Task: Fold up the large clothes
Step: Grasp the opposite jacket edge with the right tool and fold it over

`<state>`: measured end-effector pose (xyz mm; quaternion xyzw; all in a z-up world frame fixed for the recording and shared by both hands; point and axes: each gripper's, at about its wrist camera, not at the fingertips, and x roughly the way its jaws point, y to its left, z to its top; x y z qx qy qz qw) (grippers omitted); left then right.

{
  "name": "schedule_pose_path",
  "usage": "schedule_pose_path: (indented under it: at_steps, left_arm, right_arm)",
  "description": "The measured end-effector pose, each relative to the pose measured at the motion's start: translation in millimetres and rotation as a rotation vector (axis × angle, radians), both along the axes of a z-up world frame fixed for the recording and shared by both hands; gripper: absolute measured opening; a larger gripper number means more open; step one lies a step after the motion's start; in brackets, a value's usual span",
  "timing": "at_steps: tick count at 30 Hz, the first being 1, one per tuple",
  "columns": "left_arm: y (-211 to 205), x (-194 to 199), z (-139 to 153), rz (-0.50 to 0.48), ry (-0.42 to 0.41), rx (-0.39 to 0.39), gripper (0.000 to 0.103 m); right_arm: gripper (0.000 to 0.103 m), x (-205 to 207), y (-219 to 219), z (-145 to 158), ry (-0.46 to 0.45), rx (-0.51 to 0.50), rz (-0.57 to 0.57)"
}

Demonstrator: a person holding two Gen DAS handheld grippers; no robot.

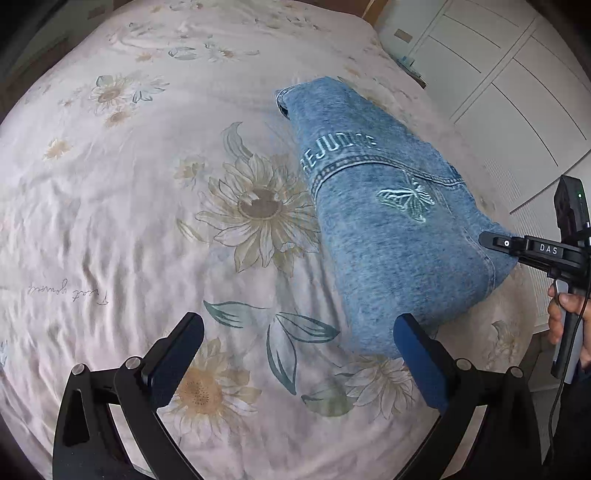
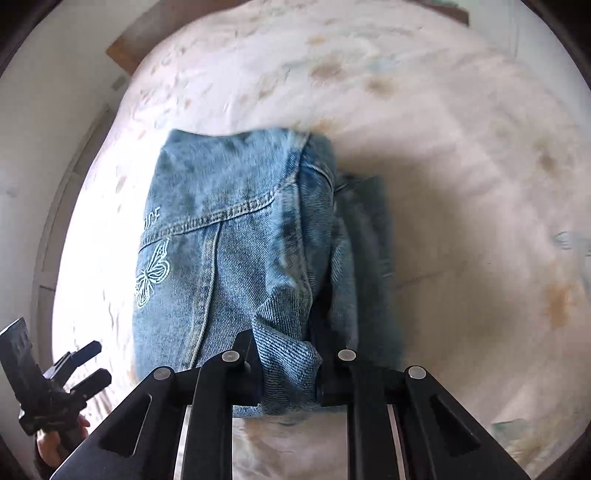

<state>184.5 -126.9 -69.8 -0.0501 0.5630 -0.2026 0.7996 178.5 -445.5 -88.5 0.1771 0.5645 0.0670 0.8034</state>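
Observation:
A blue denim jacket point(image 1: 384, 206) with a white butterfly print lies folded on the floral bedsheet point(image 1: 147, 184). My left gripper point(image 1: 299, 347) is open and empty, just above the sheet beside the jacket's near end. My right gripper point(image 2: 286, 365) is shut on a bunched fold of the jacket point(image 2: 229, 236) and holds it lifted; the right wrist view is blurred by motion. The right gripper also shows in the left wrist view point(image 1: 484, 238) at the jacket's right edge. The left gripper shows at the lower left of the right wrist view point(image 2: 94, 363).
The bed fills both views. White wardrobe doors point(image 1: 498, 74) stand past the bed's right edge. A wooden headboard corner point(image 1: 373, 7) shows at the far end. The sheet to the left of the jacket is bare.

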Motion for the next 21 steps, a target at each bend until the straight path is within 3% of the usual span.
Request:
schedule_pose_path:
  at_steps: [9,17,21]
  left_arm:
    - [-13.3,-0.8,-15.4,-0.034,0.017,0.039,0.101]
    - [-26.4,29.6,-23.7,-0.045,0.04,0.06,0.101]
    - [-40.8,60.8,-18.9,-0.058,0.061,-0.021,0.101]
  right_arm:
    - [0.018,-24.7,-3.6,-55.0,0.089,-0.072,-0.018]
    - [0.036,-25.0,18.4,-52.6,0.1,-0.109,-0.014]
    - [0.047,-23.4,17.7,-53.2,0.111,-0.08,-0.013]
